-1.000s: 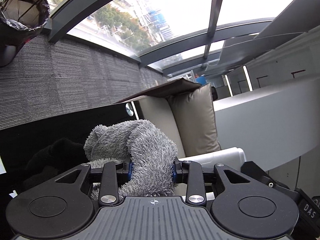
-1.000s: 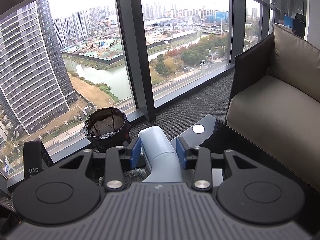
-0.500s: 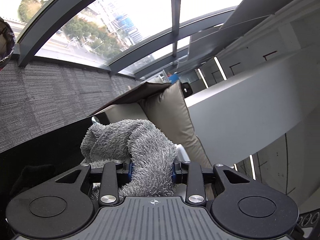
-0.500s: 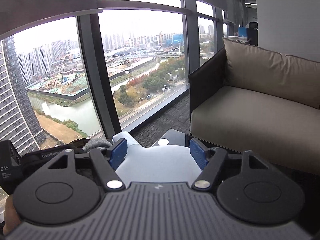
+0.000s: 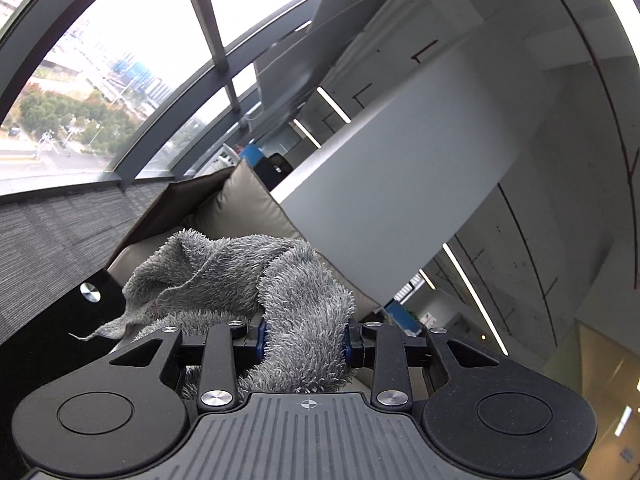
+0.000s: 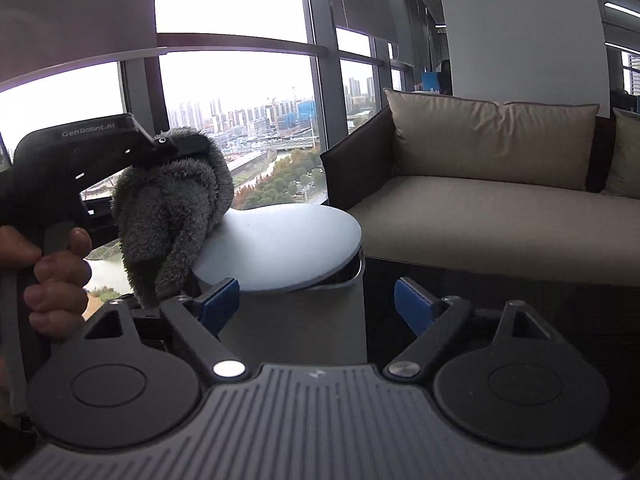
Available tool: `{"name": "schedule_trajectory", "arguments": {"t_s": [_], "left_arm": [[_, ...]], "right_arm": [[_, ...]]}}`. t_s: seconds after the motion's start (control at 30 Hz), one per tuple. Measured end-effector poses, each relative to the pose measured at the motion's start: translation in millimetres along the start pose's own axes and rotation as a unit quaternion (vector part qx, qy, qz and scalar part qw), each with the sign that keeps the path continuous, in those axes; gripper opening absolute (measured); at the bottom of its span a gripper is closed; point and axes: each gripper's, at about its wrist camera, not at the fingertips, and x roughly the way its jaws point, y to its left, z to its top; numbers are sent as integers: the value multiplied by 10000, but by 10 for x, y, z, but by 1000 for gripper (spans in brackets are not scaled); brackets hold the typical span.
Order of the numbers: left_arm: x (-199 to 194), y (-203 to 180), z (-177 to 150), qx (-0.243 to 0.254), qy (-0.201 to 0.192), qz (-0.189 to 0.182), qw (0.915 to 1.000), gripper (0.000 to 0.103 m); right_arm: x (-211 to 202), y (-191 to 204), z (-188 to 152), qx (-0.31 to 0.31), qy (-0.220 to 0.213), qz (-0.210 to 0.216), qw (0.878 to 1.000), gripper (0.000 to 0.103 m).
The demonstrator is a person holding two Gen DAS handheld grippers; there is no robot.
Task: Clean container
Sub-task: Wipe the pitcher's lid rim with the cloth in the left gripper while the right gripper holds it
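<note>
The container (image 6: 296, 280) is a pale grey tub with a round lid that sits tilted on top, so a dark gap shows under the lid's right edge. It stands on the dark table (image 6: 520, 312), right in front of your right gripper (image 6: 316, 304). That gripper's two blue pads (image 6: 218, 302) are spread wide apart, one on each side of the container. The left pad is right up against the container's side, and the right pad stands clear of it with a gap you can see, so the right gripper is not squeezing anything. Your left gripper (image 5: 304, 340) is closed tight on the fluffy grey cloth (image 5: 256, 280), which bulges up between its fingers and spills forward in folds. In the right wrist view you can see that same left gripper (image 6: 176, 148) from the side, holding the bunched cloth (image 6: 172, 216) so it rests on the left part of the container's lid and hangs down past its edge. Your hand (image 6: 56, 280) is wrapped around the left gripper's black handle, at the left edge of that view. Behind the table is a tan sofa (image 6: 500, 220) with big cushions and a dark brown armrest. Tall windows (image 6: 232, 100) behind it show a city with a river and trees. In the left wrist view you can see grey carpet (image 5: 48, 232), a round silver button (image 5: 90, 292) on the table corner, and a white pillar (image 5: 400, 200).
</note>
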Motion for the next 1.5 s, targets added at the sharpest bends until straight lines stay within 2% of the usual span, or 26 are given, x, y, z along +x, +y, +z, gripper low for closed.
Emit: {"name": "schedule_trajectory", "arguments": {"t_s": [0.27, 0.53, 0.63, 0.67, 0.73, 0.9, 0.97, 1.07, 1.3, 1.37, 1.5], "left_arm": [[311, -248, -325, 282, 381, -131, 9988, 29], [533, -548, -707, 552, 667, -275, 9959, 29], [490, -657, -857, 956, 483, -46, 9942, 29], [475, -645, -883, 931, 445, -26, 9947, 28], [393, -632, -880, 863, 379, 39, 9955, 28], [110, -448, -726, 730, -2, 548, 9958, 28], [39, -332, -666, 493, -11, 546, 9973, 28], [-31, -283, -582, 213, 139, 355, 9990, 28], [70, -504, -800, 526, 557, -97, 9970, 28], [65, -594, -917, 851, 481, -7, 9952, 28], [44, -505, -881, 694, 483, 10, 9964, 29]], "right_arm": [[-67, -155, -491, 469, -79, 152, 9988, 88], [-10, -269, -735, 673, -212, 278, 9971, 88], [-24, -387, -809, 940, -202, 280, 9950, 88], [-32, -418, -829, 996, -191, 259, 9945, 88], [-44, -463, -849, 1067, -190, 232, 9938, 88], [-69, -495, -862, 1228, -231, 270, 9918, 88], [-67, -494, -865, 1254, -223, 308, 9914, 88], [-37, -498, -855, 1239, -221, 301, 9916, 88], [121, -502, -812, 1296, -151, 274, 9911, 88], [132, -493, -818, 1302, -132, 276, 9910, 88], [140, -493, -831, 1302, -106, 267, 9911, 88]]}}
